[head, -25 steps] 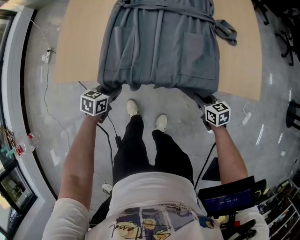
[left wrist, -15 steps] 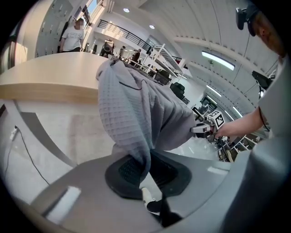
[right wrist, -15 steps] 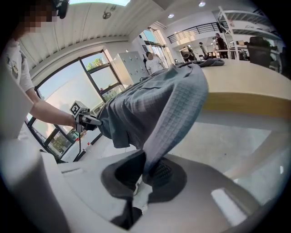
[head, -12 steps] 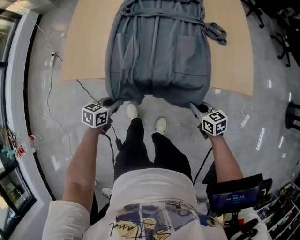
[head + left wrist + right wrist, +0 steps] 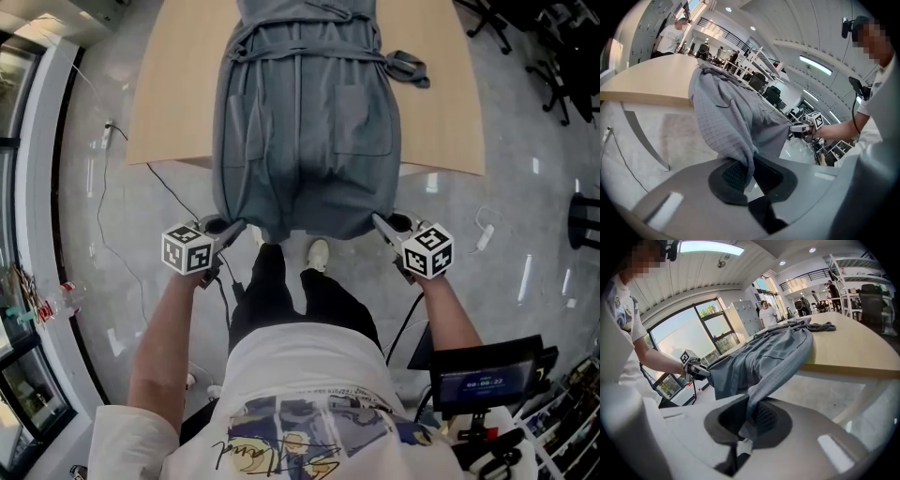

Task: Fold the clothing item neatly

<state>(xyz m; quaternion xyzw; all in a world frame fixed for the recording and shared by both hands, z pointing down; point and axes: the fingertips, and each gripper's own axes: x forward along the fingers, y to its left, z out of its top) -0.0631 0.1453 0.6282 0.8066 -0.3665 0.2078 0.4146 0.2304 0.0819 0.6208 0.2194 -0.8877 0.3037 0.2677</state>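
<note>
A grey belted garment (image 5: 305, 141) with two pockets lies along the wooden table (image 5: 173, 103), and its lower part hangs past the near edge. My left gripper (image 5: 230, 225) is shut on the hem's left corner, its jaws having just closed on the cloth. My right gripper (image 5: 380, 223) is shut on the right corner. Both corners are lifted toward me, so the hem stretches between them. In the left gripper view the garment (image 5: 726, 112) runs down into the left gripper (image 5: 749, 176). In the right gripper view the garment (image 5: 773, 355) is pinched in the right gripper (image 5: 751, 420).
The belt's loose end (image 5: 408, 67) lies on the table right of the garment. Cables (image 5: 178, 202) trail on the floor under the table's left corner. My shoes (image 5: 319, 253) stand below the hem. Chairs (image 5: 553, 56) are at the far right.
Both grippers have risen and drawn back toward me with the hem corners. More of the garment now hangs off the table edge, and it looks narrower.
</note>
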